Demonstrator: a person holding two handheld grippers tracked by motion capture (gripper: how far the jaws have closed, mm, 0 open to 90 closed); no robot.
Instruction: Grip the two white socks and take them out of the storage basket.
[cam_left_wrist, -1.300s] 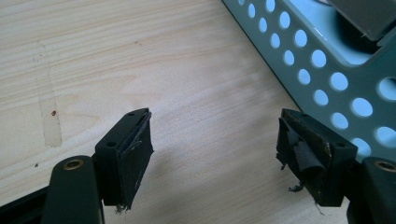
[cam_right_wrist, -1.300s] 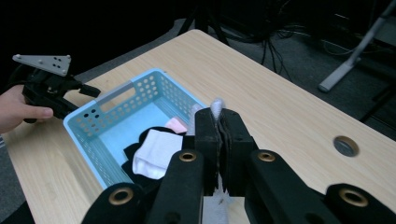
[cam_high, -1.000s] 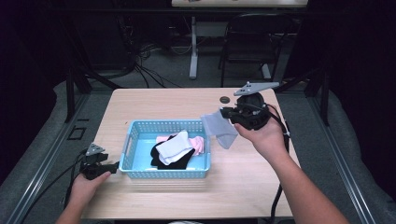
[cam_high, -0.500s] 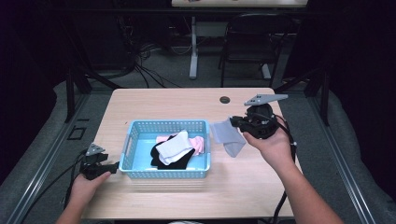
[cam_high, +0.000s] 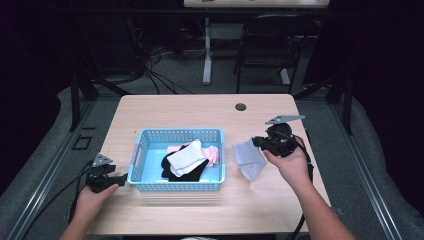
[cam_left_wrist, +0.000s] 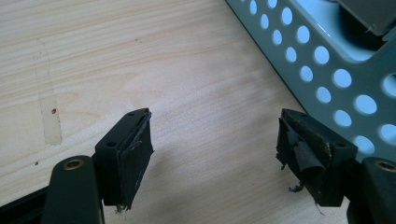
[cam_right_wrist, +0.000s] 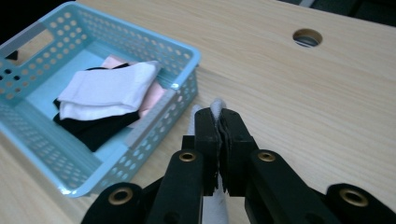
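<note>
A grey cloth (cam_high: 248, 158) lies on the table just right of the light blue basket (cam_high: 141, 150), and my right gripper (cam_high: 260, 143) is shut on its upper edge; in the right gripper view a strip of the cloth (cam_right_wrist: 217, 106) pokes out between the shut jaws of the right gripper (cam_right_wrist: 218, 122). White (cam_high: 186, 156), black (cam_high: 196, 173) and pink (cam_high: 214, 153) cloths lie in the basket (cam_right_wrist: 180, 86). My left gripper (cam_high: 119, 179) rests at the table's front left, beside the basket's left end. The left gripper (cam_left_wrist: 212, 135) stands open over bare wood, with the basket wall (cam_left_wrist: 322, 79) beside one jaw.
A round cable hole (cam_high: 241, 106) sits in the table (cam_high: 175, 112) near the back edge. Bare wood spreads behind and in front of the basket. A chair (cam_high: 264, 45) and a table leg (cam_high: 207, 55) stand on the floor beyond the table.
My right gripper has lowered the grey cloth toward the near right until it lies on the table. The left gripper has stayed put.
</note>
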